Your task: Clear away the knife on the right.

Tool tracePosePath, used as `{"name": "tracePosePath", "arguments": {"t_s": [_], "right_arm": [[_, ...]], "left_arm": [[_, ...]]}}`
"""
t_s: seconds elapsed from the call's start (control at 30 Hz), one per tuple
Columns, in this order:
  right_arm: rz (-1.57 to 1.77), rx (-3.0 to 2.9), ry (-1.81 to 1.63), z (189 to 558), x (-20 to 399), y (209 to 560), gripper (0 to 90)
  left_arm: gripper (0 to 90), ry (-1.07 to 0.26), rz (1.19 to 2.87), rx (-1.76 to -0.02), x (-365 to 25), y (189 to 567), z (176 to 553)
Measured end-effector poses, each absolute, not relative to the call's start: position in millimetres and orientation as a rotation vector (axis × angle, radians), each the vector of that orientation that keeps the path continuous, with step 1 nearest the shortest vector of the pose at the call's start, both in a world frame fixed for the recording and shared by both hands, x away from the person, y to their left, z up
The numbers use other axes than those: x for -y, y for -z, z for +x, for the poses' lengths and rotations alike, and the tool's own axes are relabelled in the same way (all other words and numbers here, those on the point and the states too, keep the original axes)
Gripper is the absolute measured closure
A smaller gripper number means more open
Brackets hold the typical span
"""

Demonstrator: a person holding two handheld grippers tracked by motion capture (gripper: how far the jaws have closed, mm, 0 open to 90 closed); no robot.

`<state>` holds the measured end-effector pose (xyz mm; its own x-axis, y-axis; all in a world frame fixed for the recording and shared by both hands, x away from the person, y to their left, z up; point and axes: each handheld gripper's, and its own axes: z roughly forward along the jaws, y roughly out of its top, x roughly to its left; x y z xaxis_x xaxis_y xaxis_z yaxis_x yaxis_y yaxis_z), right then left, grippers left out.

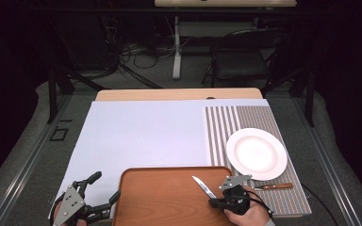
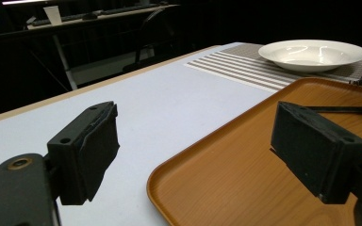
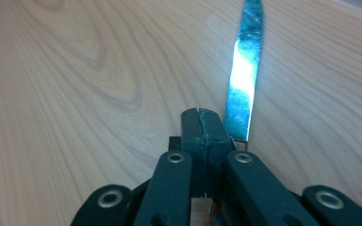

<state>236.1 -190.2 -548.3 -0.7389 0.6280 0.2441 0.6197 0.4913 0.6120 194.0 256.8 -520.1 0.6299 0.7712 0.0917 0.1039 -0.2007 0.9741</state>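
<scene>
Two claws work at the counter (image 1: 141, 136), one in each of the person's hands. The right claw (image 1: 215, 201) sits at about 5 o'clock in the high view, over the brown tray (image 1: 165, 202). Its two black jaws are pressed tight together on a knife (image 1: 204, 187). In the right claw view the jaws meet in the middle, and the shiny blade of the knife (image 3: 242, 70) sticks out past them toward 12 o'clock, over the wood of the tray (image 3: 75, 70). The handle of the knife is hidden behind the jaws, so how it sits in the grip cannot be seen. In the high view the blade points toward 11 o'clock, away from the hand.

The left claw (image 1: 104, 190) is at about 7 o'clock in the high view, just beside the left edge of the tray. Its jaws stand wide apart with nothing between them. In the left claw view one jaw hangs over the pale counter (image 2: 160, 94) and the other over the tray (image 2: 226, 174).

A white plate (image 1: 256, 153) rests on a striped mat (image 1: 226, 122) at about 3 o'clock, just past the tray's far right corner. A second knife with a wooden handle (image 1: 273, 186) lies on the mat near the plate, at its 6 o'clock side, close to the right hand.
</scene>
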Motion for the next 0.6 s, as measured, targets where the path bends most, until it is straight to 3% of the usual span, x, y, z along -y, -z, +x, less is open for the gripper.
{"name": "tracePosePath", "arguments": {"t_s": [0.6], "right_arm": [[1.232,-2.638,-1.071,229.7,212.2,547.3,90.0]], "left_arm": [[15.2,-0.713,1.686,-0.728,-256.7,520.1,193.8]]}}
